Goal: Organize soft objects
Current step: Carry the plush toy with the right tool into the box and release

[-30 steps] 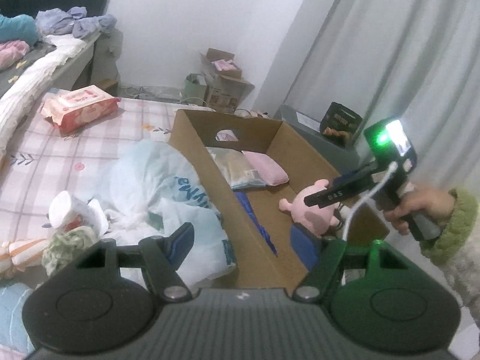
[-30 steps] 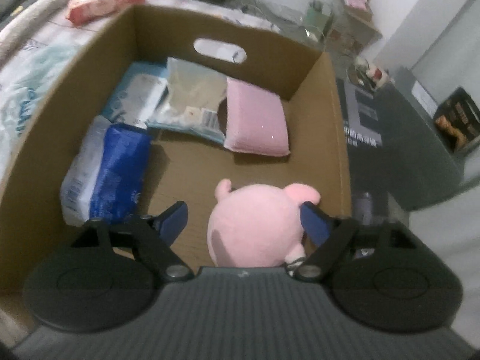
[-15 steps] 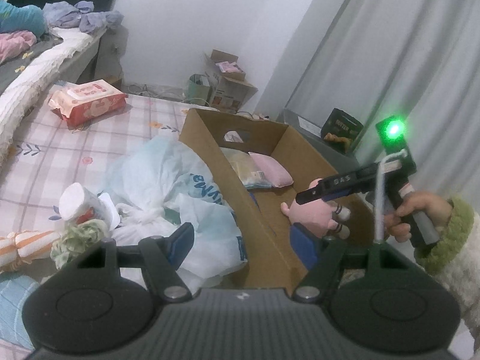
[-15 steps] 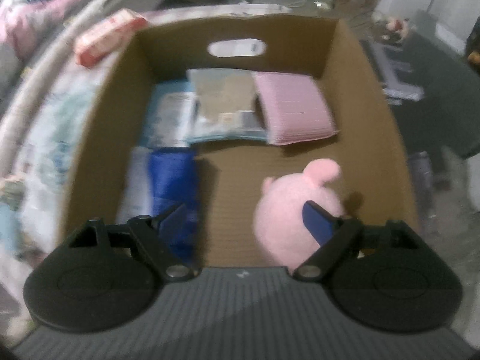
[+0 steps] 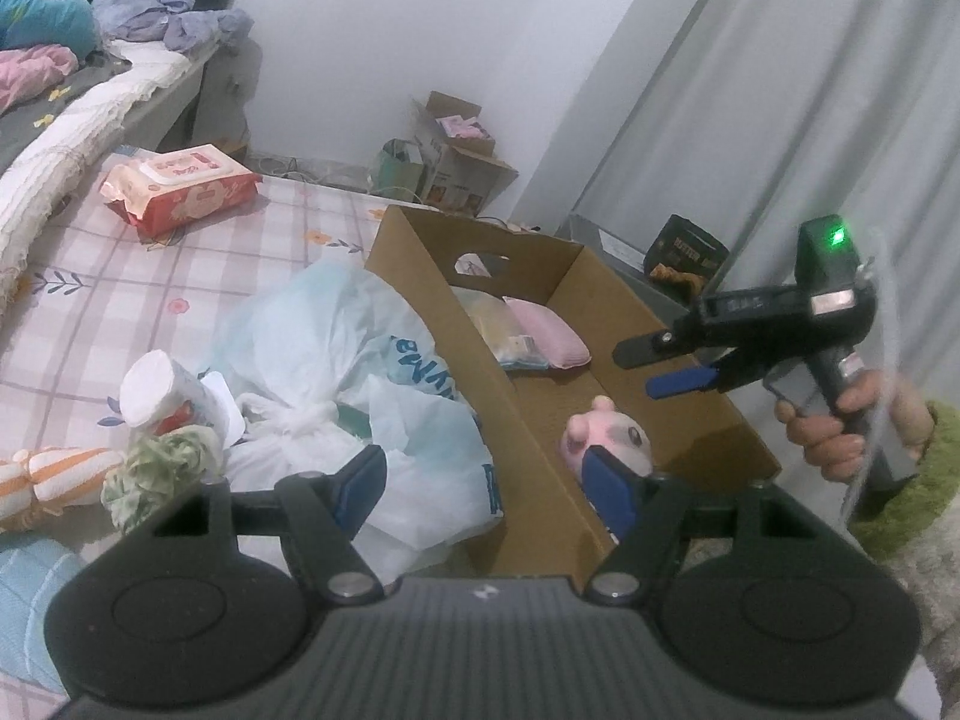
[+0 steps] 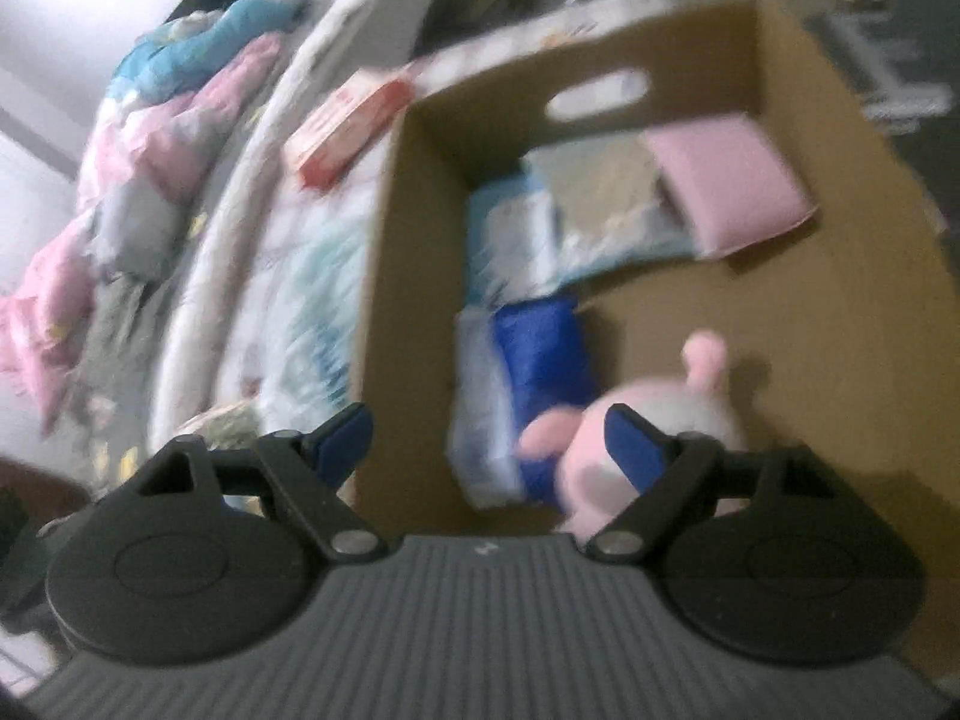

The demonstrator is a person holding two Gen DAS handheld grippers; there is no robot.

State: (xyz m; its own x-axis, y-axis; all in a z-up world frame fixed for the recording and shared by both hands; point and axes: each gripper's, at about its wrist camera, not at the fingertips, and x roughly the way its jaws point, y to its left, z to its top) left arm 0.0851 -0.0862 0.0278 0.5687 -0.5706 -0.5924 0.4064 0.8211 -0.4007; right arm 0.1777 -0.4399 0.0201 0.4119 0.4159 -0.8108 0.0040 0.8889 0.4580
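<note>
From the left wrist view, I had the left gripper (image 5: pixel 480 480) spread and empty, hanging over the near corner of the cardboard box (image 5: pixel 606 294), ready for the clutter beside the box: a crumpled plastic bag (image 5: pixel 336 360) against its left wall and a wet-wipe pack (image 5: pixel 180 186) well beyond it. The pink plush pig (image 5: pixel 606 432) lay on the box floor at the near end. The right gripper (image 5: pixel 666 369) sat above the box's right wall, clear of the toy.

From the blurred right wrist view, the right gripper's jaws had just been opening, with nothing between them. The pig lay beside the blue pack (image 6: pixel 540 354); I judged it released there to fill the open floor.
</note>
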